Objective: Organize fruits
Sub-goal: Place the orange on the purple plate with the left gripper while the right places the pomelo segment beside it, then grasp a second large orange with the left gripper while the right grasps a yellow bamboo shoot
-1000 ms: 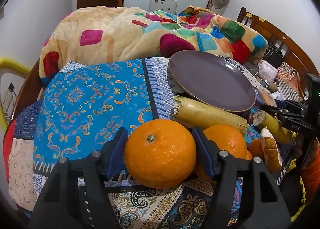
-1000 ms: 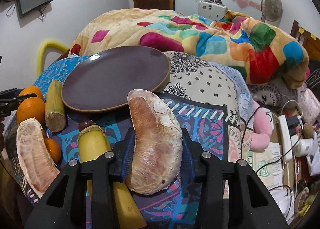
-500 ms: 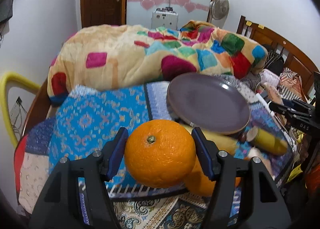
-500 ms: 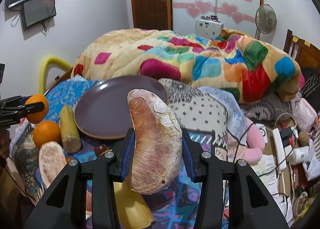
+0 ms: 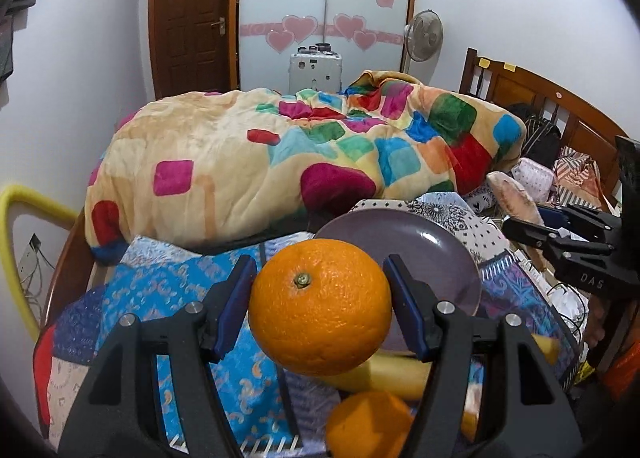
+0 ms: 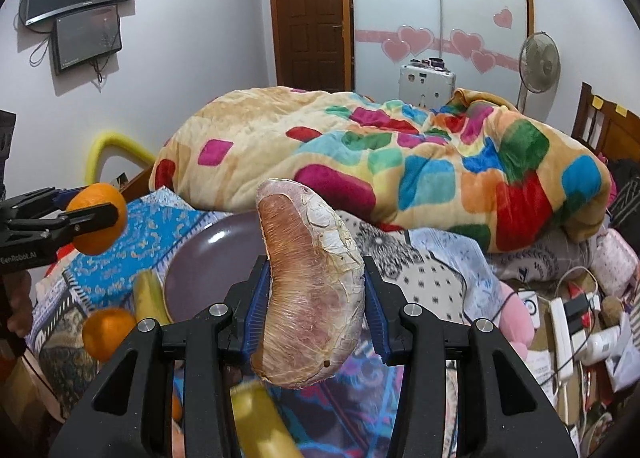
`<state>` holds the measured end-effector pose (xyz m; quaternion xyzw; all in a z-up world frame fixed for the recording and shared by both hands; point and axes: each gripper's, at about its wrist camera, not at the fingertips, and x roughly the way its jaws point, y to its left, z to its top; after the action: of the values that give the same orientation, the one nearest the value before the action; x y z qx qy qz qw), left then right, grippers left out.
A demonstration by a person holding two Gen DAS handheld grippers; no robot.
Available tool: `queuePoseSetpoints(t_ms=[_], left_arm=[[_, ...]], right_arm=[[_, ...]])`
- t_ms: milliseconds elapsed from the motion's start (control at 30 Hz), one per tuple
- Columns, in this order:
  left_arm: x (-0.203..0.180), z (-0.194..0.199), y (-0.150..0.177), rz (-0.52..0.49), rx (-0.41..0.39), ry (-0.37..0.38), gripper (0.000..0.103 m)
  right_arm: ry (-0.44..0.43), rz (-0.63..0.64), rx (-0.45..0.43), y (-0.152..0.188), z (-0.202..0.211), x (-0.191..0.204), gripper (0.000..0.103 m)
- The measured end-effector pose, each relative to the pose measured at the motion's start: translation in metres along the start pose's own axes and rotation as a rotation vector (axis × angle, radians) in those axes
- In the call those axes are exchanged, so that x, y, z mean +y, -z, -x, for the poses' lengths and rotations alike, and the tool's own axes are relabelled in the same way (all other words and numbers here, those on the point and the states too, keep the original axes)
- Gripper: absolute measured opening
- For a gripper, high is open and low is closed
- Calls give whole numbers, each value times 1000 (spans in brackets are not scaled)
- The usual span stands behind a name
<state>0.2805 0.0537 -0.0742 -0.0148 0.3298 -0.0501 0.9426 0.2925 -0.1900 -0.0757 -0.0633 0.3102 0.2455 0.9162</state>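
Observation:
My left gripper [image 5: 320, 298] is shut on a large orange [image 5: 320, 306] and holds it in the air above the cloth, near the purple plate [image 5: 432, 242]. My right gripper [image 6: 316, 306] is shut on a peeled pomelo segment [image 6: 312, 290], lifted over the near rim of the same plate [image 6: 208, 266]. From the right wrist view the left gripper [image 6: 80, 218] shows at far left with its orange [image 6: 98, 218]. The right gripper [image 5: 520, 224] with the segment [image 5: 512, 198] shows at right in the left wrist view.
On the patterned cloth lie a second orange [image 6: 108, 332], a yellow sugarcane piece [image 6: 148, 298] and another yellow piece [image 6: 260, 418]. A colourful blanket [image 5: 304, 154] is heaped behind the plate. Cables and clutter [image 6: 576, 322] lie to the right. A wooden headboard [image 5: 560, 114] stands far right.
Both grippers have risen from the cloth, each carrying its fruit upward. The plate and remaining fruit now sit lower and smaller in both views.

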Motion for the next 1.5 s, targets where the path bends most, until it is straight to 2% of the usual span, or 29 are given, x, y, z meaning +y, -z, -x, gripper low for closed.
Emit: queuePoseSetpoints(t_ms=[300, 600, 700, 800, 867, 967, 1200, 1333, 1500], left_arm=[[-16, -43, -11, -31, 58, -9, 65], [-20, -92, -15, -34, 195, 10, 65], [-19, -98, -16, -27, 224, 30, 65], [-23, -101, -17, -56, 233, 1, 65], [-23, -105, -16, -57, 259, 9, 66], [-21, -110, -15, -49, 292, 34, 66], [-33, -92, -21, -93, 220, 2, 66], [-36, -74, -21, -100, 179, -13, 67], [-35, -46, -17, -84, 142, -14, 68]], right_arm=[[13, 33, 68, -9, -37, 2, 40], [-9, 52, 191, -6, -73, -1, 40], [-4, 68, 225, -6, -81, 0, 40], [-22, 74, 276, -4, -92, 2, 40], [-32, 81, 302, -2, -97, 2, 41], [-24, 94, 303, -3, -98, 4, 41], [-19, 86, 269, -7, -85, 2, 46], [-10, 71, 235, -5, -63, 0, 47], [7, 56, 183, -3, -29, 1, 55]])
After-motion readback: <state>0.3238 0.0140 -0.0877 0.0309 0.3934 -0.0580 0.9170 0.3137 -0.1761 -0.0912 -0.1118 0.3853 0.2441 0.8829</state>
